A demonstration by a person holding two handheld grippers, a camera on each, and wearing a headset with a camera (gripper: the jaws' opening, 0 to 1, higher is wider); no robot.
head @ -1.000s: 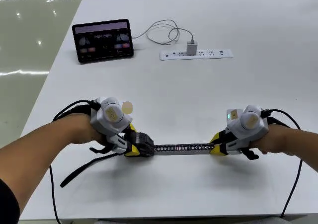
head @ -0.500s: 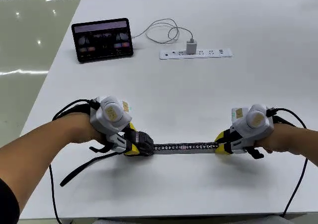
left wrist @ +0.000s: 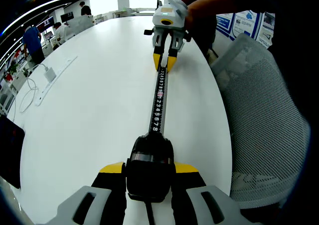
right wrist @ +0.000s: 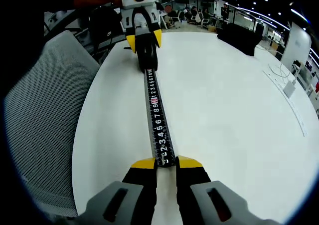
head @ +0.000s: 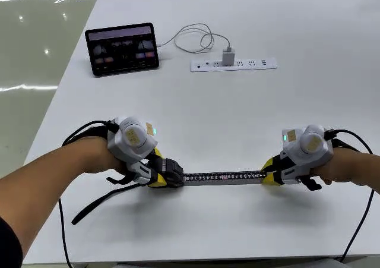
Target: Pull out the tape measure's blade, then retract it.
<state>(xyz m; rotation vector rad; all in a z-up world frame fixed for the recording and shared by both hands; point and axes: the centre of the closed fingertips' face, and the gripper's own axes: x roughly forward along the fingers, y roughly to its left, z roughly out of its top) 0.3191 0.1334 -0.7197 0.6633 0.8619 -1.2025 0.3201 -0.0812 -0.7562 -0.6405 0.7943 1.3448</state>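
Since a second ago the right tool (head: 270,173) has drawn farther from the left tool (head: 159,173), and more of the blade (head: 222,176) lies bared between them; the left tool has kept its place. The tape measure (head: 171,173), black-bodied, sits clamped between the left tool's yellow-tipped jaws, low against the white table (head: 237,119). From it the blade runs straight ahead of the left tool, flat along the table with its printed numbers up, to the right tool, whose jaws are closed on the blade's end. The two tools face each other tip to tip along the blade, each held in a hand. Well beyond the left tool, toward the table's far side, a tablet (head: 122,48) stands propped with its screen lit. Well beyond the gap between the tools lies a white power strip (head: 249,64) with a white charger (head: 229,57) plugged into it, and a looped cable (head: 196,37) runs from the charger toward the tablet. On the near side of both tools, just off the table's edge, is a grey mesh chair (left wrist: 259,115).
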